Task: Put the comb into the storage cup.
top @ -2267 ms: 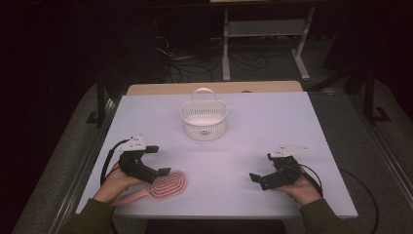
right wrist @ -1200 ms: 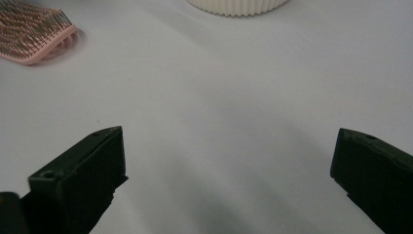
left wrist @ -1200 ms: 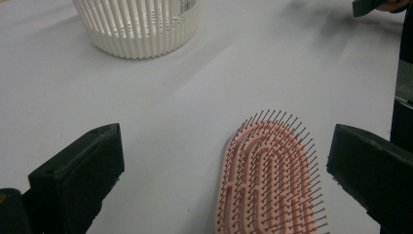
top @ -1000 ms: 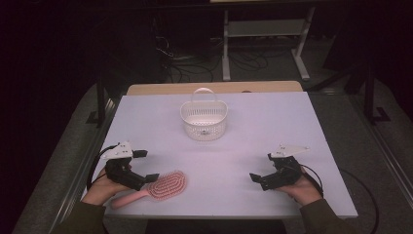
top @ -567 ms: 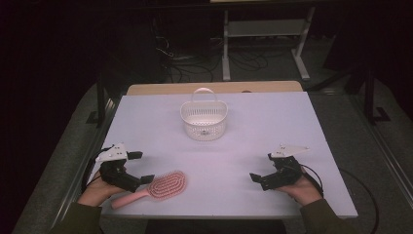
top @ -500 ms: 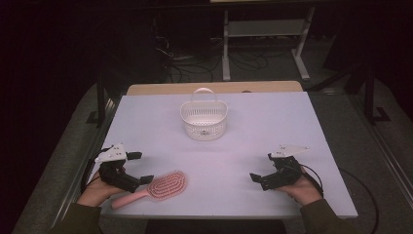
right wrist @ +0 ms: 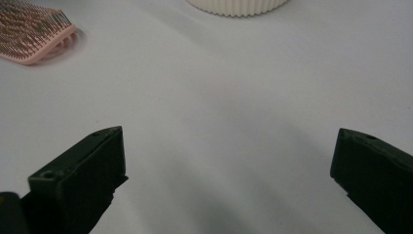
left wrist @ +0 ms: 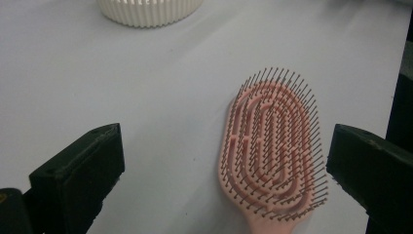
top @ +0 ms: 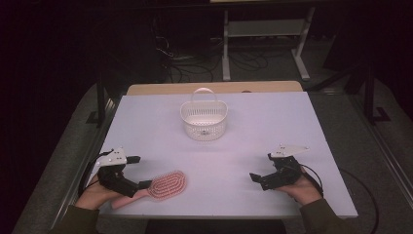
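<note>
Down at the near-left part of the white table (top: pixel 292 122), the pink hairbrush (top: pixel 165 185) lay bristles up, its head angled toward the white basket (top: pixel 203 120), which stood well beyond it toward the far edge. Just left of the hairbrush, the left gripper (top: pixel 130 171) sat with jaws spread wide, holding nothing. Well to the right of the hairbrush, the right gripper (top: pixel 260 168) rested equally agape and empty.
</note>
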`<move>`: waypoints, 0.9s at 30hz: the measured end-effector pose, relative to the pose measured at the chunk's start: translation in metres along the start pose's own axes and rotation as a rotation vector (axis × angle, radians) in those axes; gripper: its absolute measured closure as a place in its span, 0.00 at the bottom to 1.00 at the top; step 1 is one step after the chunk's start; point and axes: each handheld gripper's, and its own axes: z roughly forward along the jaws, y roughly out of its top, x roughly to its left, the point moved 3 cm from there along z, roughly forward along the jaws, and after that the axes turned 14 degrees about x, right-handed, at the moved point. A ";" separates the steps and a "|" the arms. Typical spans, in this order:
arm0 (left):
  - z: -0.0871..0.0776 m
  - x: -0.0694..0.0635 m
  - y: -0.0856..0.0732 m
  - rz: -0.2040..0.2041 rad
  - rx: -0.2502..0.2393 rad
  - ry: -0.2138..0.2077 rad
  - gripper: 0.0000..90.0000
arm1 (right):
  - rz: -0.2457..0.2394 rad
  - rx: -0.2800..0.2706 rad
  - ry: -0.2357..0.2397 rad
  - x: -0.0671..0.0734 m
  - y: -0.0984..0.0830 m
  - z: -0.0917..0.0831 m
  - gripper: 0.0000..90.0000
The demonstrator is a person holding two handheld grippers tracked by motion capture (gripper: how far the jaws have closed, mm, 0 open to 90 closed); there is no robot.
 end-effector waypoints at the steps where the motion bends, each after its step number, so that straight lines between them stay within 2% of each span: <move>1: 0.000 0.000 0.000 -0.002 0.002 0.001 0.00 | -0.001 -0.001 0.001 0.000 0.000 0.000 0.00; 16: 0.002 -0.004 -0.010 0.003 0.044 -0.002 0.00 | -0.005 -0.002 0.000 0.000 0.001 0.000 0.00; 27: 0.005 -0.004 -0.014 0.029 0.099 -0.008 0.00 | 0.001 0.000 0.000 0.000 0.000 0.000 0.00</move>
